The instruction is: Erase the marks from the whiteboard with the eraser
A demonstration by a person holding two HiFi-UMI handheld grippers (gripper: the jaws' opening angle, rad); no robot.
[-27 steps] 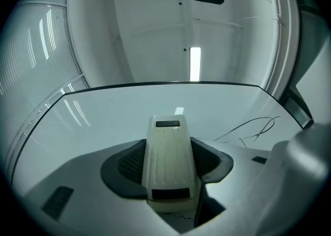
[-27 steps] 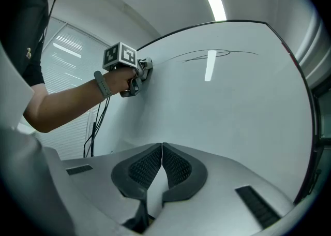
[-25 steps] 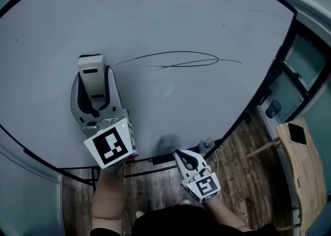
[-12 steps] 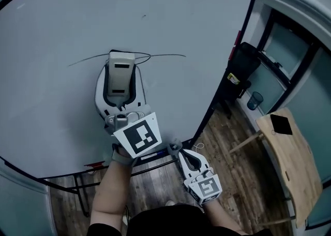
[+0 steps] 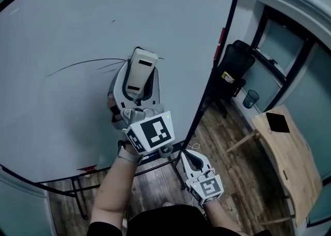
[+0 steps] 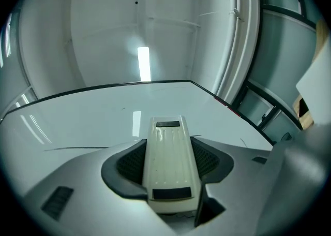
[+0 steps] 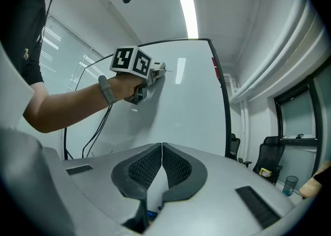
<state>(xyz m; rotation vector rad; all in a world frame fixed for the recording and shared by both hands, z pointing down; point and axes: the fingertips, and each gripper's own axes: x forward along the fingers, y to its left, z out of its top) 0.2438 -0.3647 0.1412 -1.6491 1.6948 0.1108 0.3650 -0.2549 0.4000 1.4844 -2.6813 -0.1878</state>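
Note:
A cream eraser [image 5: 143,66] is clamped in my left gripper [image 5: 135,84], which is shut on it and holds it against the whiteboard [image 5: 62,17]. A thin black drawn line [image 5: 77,65] runs leftward from the eraser, and a short stub of it shows at the eraser's right. In the left gripper view the eraser [image 6: 168,147] lies between the dark pads, with the line [image 6: 72,148] off to the left. My right gripper [image 5: 188,159] hangs below the board's lower edge, shut and empty. The right gripper view shows its pads [image 7: 177,166] pressed together.
The board's black right edge [image 5: 216,59] is close to the eraser. Beyond it stand a black office chair [image 5: 235,69], a cup [image 5: 251,98] and a wooden table [image 5: 289,157] with a dark flat item [image 5: 277,122]. A red item [image 5: 87,168] lies on the board's bottom ledge.
My left gripper has carried the eraser rightward along the drawn line, from its left end to near its right end. The line still shows left of it. The right gripper stays low.

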